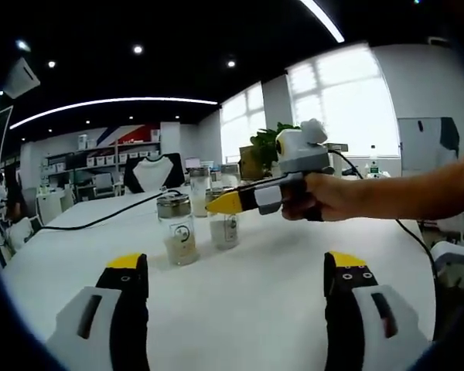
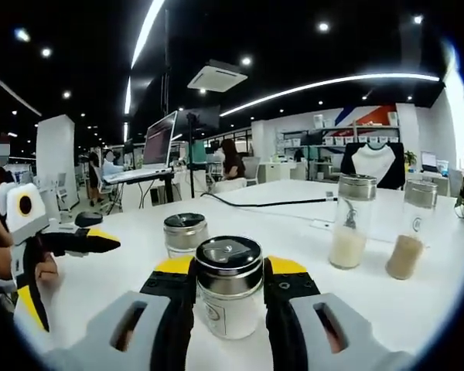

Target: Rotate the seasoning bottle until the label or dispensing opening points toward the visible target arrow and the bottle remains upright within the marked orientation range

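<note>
While the right gripper [image 2: 229, 290] stands with its yellow-tipped jaws closed against both sides of the seasoning bottle [image 2: 229, 287], that bottle rests upright on the white table [image 2: 387, 309], just in front of a second, similar jar [image 2: 185, 233]. It is a clear glass cylinder with a round brushed-metal cap and pale granules inside: rigid, smooth, likely slippery and breakable, moderately heavy for its size. Hold on the straight glass wall below the cap looks soundest, since twisting the cap might loosen it. Beyond the bottle and well apart from it stand two taller capped glass jars [image 2: 349, 232]. The left gripper [image 1: 236, 290] hovers over the table with jaws wide apart, holding nothing. No target arrow can be made out.
</note>
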The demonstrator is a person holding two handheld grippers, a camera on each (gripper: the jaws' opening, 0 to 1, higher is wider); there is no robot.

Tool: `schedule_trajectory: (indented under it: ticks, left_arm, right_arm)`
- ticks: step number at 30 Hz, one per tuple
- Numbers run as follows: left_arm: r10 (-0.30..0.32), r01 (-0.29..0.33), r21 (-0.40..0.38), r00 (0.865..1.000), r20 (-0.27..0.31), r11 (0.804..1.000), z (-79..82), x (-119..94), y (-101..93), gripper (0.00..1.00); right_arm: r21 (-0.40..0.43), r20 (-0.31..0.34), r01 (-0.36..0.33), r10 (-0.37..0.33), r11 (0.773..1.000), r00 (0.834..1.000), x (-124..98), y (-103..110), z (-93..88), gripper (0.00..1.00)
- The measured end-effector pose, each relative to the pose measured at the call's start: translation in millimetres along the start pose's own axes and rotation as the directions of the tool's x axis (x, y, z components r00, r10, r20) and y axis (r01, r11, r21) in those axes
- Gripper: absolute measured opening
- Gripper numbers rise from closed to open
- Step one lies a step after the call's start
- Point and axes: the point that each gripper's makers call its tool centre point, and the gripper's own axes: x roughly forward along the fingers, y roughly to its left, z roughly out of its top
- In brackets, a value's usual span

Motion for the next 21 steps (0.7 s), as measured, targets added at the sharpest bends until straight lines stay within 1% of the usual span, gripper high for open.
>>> schedule_trajectory:
  ticks: [2, 6, 7, 9, 10, 11, 21]
  left_arm:
    - [-0.005, 0.005, -0.004, 1.0, -0.002, 1.0, -0.5, 0, -1.8, 0.99]
    - [-0.003, 0.003, 0.003, 1.0, -0.002, 1.0, -1.0, 1, -2.7, 0.99]
    - [-0.005, 0.005, 0.001, 1.0, -0.003, 1.0, -1.1, 1, -2.8, 0.99]
    - [-0.007, 0.007, 0.002, 1.0, -0.004, 1.0, -0.9, 1, -3.3, 0.99]
    - [-0.006, 0.006, 0.007, 1.0, -0.005, 1.0, -0.8, 2, -3.1, 0.99]
    - [-0.007, 0.007, 0.011, 1.0, -0.006, 1.0, -0.6, 2, -3.1, 0.99]
    - [0.0, 0.0, 0.017, 1.0, -0.003, 1.0, 2.1, -2, 2.2, 0.99]
  right_arm:
    - [0.015, 0.004, 0.014, -0.014, 1.0, 1.0, 0, -1, -0.1, 0.32]
    - [0.01, 0.005, 0.017, -0.017, 1.0, 1.0, 0, 0, -0.4, 0.32]
    - [-0.001, -0.005, 0.011, -0.011, 1.0, 1.0, 1, 1, -2.5, 0.33]
    - [-0.008, -0.07, 0.019, -0.019, 1.0, 0.997, 2, 0, -13.8, 0.33]
    - [-0.026, -0.07, 0.027, -0.029, 0.999, 0.997, 3, 0, -15.4, 0.33]
    - [-0.047, -0.053, 0.035, -0.038, 0.998, 0.998, 3, 0, -14.2, 0.33]
    - [-0.068, -0.053, 0.02, -0.023, 0.998, 0.998, 3, -1, -14.3, 0.33]
